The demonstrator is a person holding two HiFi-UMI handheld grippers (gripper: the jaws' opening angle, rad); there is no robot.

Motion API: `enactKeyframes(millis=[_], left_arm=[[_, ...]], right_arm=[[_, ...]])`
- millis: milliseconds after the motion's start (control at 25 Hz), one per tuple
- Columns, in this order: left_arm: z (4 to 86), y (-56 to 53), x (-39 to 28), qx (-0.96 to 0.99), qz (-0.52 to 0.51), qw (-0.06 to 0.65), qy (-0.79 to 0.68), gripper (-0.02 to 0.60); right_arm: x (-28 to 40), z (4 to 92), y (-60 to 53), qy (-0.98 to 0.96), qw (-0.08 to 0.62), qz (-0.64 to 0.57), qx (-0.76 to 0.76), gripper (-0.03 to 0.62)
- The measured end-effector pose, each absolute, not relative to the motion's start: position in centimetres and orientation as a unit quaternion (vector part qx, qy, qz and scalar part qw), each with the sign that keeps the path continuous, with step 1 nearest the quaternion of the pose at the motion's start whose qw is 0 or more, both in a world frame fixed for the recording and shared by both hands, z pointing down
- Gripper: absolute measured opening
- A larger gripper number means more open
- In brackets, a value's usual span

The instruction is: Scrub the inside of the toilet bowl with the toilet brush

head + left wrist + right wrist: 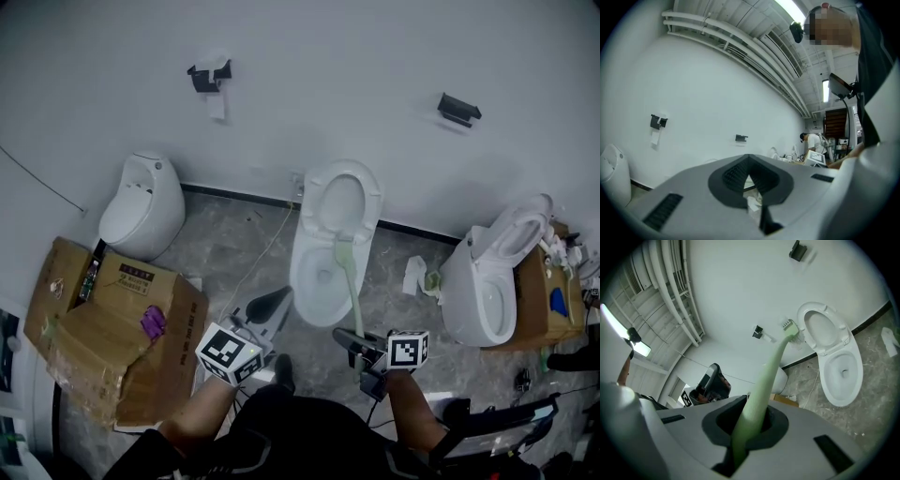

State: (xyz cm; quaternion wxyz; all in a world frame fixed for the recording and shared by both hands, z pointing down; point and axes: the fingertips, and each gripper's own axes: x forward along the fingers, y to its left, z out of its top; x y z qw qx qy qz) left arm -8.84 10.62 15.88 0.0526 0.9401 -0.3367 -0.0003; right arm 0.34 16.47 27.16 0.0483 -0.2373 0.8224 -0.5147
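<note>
A white wall (328,84) is met by a grey marbled floor (234,253), with a black skirting (234,195) run along the joint. Two black holders are fixed to the wall, one at the left (208,75) with paper (217,105) hung from it, one at the right (458,109). A crushed cardboard box (103,328) is set on the floor at the left, beside a small white toilet (141,208). Another toilet (492,277) is stood at the right. Overhead, white pipes (722,35) and a lit strip light (794,10) are seen.

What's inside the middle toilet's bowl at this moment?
Only bare white porcelain and the drain opening show inside the toilet bowl. The toilet brush, clamped in the right gripper, crosses over it in the head view, hiding a strip of bowl.
</note>
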Motion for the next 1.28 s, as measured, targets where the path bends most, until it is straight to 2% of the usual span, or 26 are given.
enactKeyframes(millis=[640, 880, 1280], left_arm=[[16.6, 1.1, -12.6, 0.946, -0.009, 0.075, -0.315, 0.009], [17.1, -0.8, -11.8, 0.944, -0.004, 0.082, -0.321, 0.009], [17.4, -4.9, -7.2, 0.933, 0.009, 0.077, -0.352, 0.008]], right_arm=[[-2.7, 27.1, 7.0, 0.805, 0.042, -0.529, -0.265, 0.015], [-2.5, 27.2, 4.2, 0.808, 0.054, -0.535, -0.242, 0.015], [1.7, 27.8, -1.0, 0.818, 0.025, -0.533, -0.213, 0.015]])
